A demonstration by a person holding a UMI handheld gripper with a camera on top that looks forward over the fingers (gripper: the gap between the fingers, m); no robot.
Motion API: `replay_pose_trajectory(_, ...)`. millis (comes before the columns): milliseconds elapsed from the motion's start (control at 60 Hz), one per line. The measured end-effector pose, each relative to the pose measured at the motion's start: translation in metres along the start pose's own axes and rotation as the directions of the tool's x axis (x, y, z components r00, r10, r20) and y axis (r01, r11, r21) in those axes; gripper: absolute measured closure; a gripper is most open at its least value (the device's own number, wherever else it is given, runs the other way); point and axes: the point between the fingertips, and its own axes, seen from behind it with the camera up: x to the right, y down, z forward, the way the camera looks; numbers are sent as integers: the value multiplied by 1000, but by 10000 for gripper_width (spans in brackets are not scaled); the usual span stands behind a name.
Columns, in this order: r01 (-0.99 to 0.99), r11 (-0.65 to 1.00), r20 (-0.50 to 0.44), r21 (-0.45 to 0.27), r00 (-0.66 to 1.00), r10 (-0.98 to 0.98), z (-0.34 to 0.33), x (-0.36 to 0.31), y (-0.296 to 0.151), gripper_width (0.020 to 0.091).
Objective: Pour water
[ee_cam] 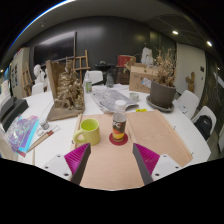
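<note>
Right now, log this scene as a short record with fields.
gripper: open, holding nothing
bottle: upright on a red coaster, just ahead of the fingers
mug: yellow-green, upright beside the bottle
surface: brown board on a white table
beyond: grey pot, cardboard box, wooden model
pouring: not started

The gripper [110, 160] was level, its two dark fingers spread wide apart, pink pads [76, 157] facing inward, apparently holding nothing between them.
</note>
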Motion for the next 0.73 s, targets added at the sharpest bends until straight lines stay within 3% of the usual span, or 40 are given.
replay_pose_trajectory(317,45,998,-13,-43,999,-45,-110,-44,36,248)
replay_pose_trajectory(533,53,998,-35,-45,998,-54,-133,-47,41,246)
replay_pose_trajectory(650,103,995,-74,-8,992,-103,-136,-39,28,247)
replay_pose_trajectory(733,100,995,-54,-7,993,-100,-132,-43,22,246)
